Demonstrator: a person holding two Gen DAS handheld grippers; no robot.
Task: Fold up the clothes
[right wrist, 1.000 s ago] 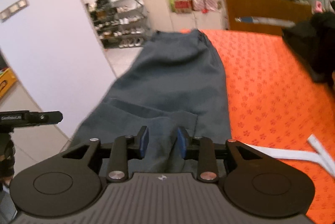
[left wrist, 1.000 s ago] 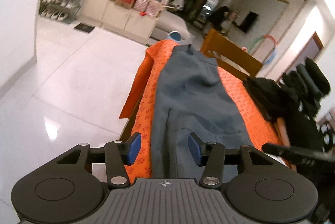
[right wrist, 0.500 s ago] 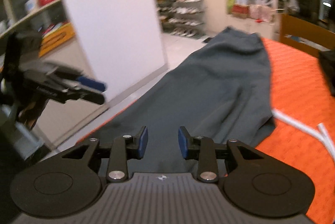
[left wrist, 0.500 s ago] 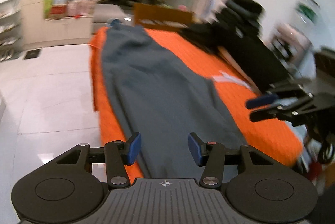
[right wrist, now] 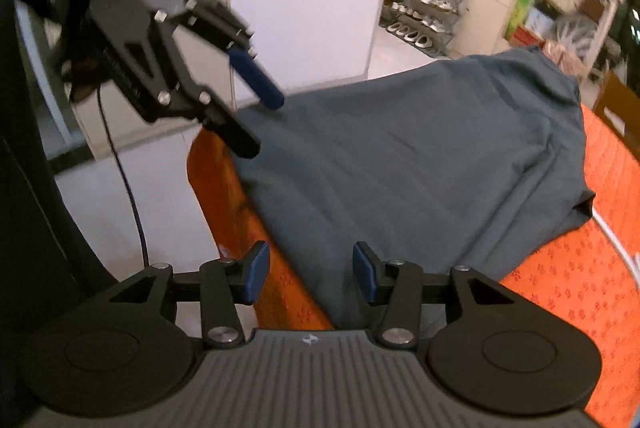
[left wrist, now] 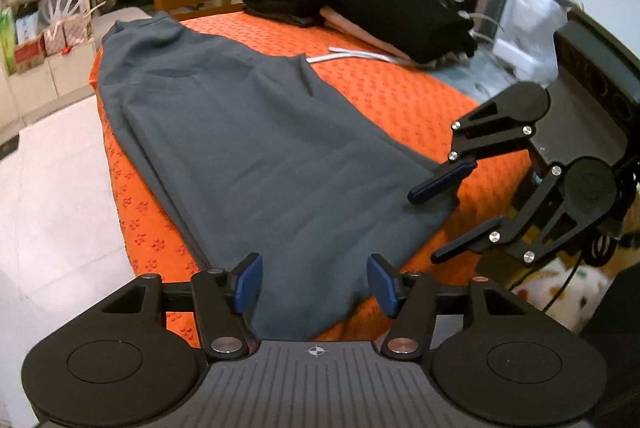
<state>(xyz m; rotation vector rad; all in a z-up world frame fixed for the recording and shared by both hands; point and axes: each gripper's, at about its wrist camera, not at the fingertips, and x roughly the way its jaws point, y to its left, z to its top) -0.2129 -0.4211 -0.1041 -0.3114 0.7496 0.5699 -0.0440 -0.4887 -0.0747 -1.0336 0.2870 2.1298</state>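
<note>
as the left wrist camera looks down along its fingers, the left gripper (left wrist: 315, 284) hangs over the near end of the grey trousers (left wrist: 256, 156), its jaws opening, blue pads apart with cloth seen between them but not pressed. the trousers lie flat and lengthwise on the orange cover (left wrist: 400, 96) of the table, the far end reaching toward the far left corner and the near end hanging a little over the near edge. along the left edge a strip of orange shows beside the cloth. the right gripper (left wrist: 436, 220) comes in from the right, its upper blue pad over the trousers' near right corner, the lower finger beyond the table's edge; whether it touches the cloth i cannot tell. a white strap (left wrist: 352, 54) lies on the cover past the trousers' far right side. a pile of black clothes (left wrist: 380, 0) sits at the far right corner.

from the right wrist camera, the right gripper (right wrist: 311, 276) points down at the near corner of the trousers (right wrist: 420, 164), jaws opening, pads clear of the cloth, which drapes over the table edge between them. the left gripper (right wrist: 256, 124), blurred, hovers at the trousers' left corner with its fingers spread, one blue pad above the fabric and the other finger at its edge. orange cover (right wrist: 580, 268) shows on the right.
</note>
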